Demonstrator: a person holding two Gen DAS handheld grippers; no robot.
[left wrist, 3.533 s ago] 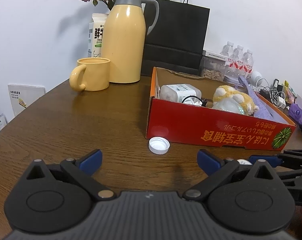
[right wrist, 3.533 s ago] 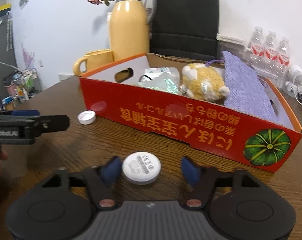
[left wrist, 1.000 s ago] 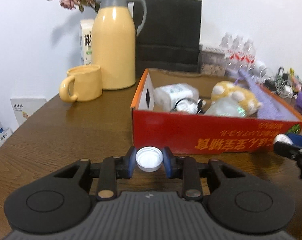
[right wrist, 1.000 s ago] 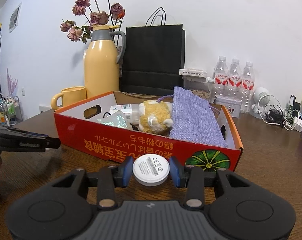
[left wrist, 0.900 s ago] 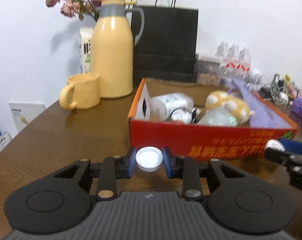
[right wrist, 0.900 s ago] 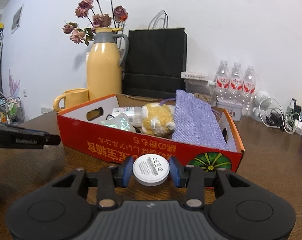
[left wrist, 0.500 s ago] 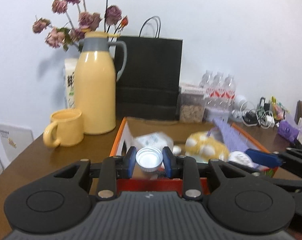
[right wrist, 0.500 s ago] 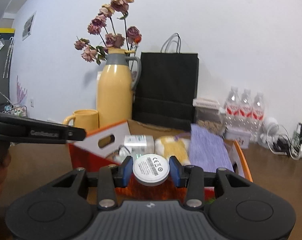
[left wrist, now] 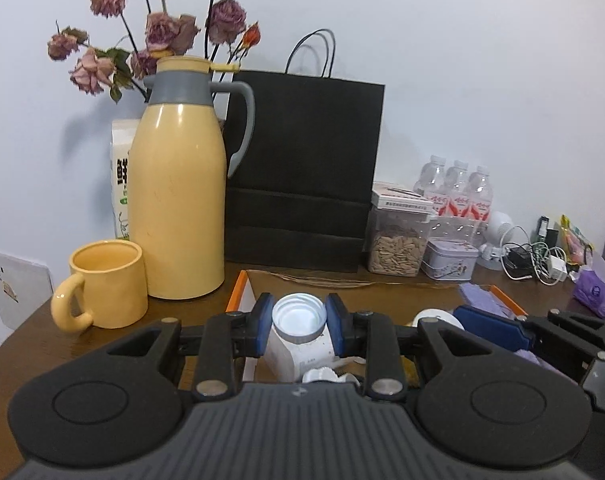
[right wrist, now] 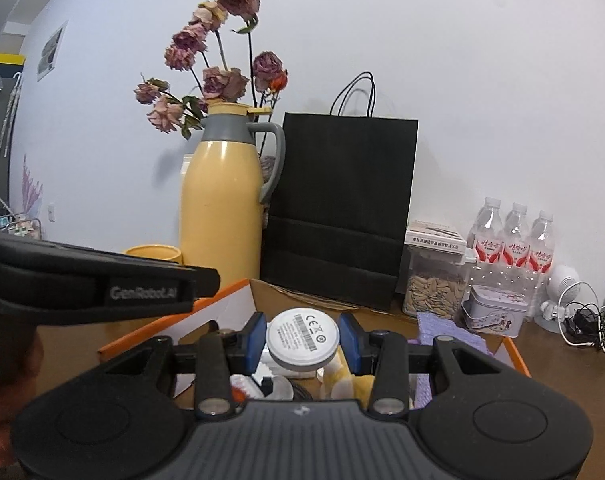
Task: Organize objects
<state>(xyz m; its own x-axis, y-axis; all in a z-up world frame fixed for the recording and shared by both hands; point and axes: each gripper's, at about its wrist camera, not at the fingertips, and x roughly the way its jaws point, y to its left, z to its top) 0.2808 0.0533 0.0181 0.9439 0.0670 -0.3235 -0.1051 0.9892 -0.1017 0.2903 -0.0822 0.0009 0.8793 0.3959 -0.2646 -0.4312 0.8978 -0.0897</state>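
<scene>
Cardboard box (right wrist: 174,330): orange-rimmed, near the table's back edge; holds a yellow plush toy (right wrist: 342,386), purple cloth (right wrist: 446,336), white packet (left wrist: 298,354).
Left gripper (left wrist: 299,323): narrowly parted, clamping a white bottle cap (left wrist: 299,318), hollow side showing, above the box.
Right gripper (right wrist: 303,340): gripping a white labelled disc (right wrist: 303,337) above the box.

cap (left wrist: 299,317): white bottle cap, hollow side up, pinched betw. blue pads, over box
disc (right wrist: 304,337): white round puck, label side shown, pinched likewise, above box (right wrist: 230,300), 12 o'clock
</scene>
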